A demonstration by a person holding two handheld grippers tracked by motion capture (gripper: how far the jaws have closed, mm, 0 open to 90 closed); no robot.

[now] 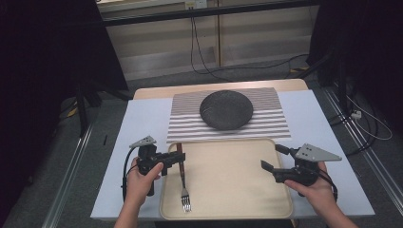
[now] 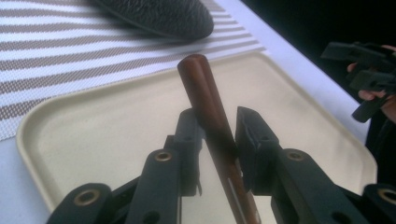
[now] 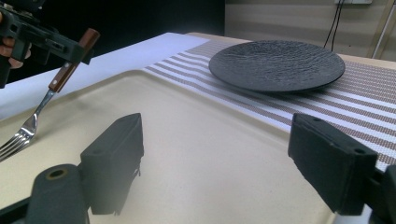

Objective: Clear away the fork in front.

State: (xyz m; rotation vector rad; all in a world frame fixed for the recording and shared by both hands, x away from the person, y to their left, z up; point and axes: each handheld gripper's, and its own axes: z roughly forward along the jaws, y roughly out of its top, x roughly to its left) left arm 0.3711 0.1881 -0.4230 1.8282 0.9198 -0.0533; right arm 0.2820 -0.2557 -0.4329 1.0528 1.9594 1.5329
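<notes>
Fork (image 1: 183, 183) on beige tray (image 1: 228, 199), left edge, tines low, handle raised; left gripper (image 1: 178, 159) clamped on its wooden handle. Right gripper (image 1: 275, 159) jaws apart, empty. Likely lifting: keep grip firm, raise level, clear tray rim toward dark plate (image 1: 226, 109).

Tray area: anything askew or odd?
Nothing damaged or spilled. The fork is tilted, handle gripped by the left gripper, tines low at the tray. The plate sits flat on the striped mat.
</notes>
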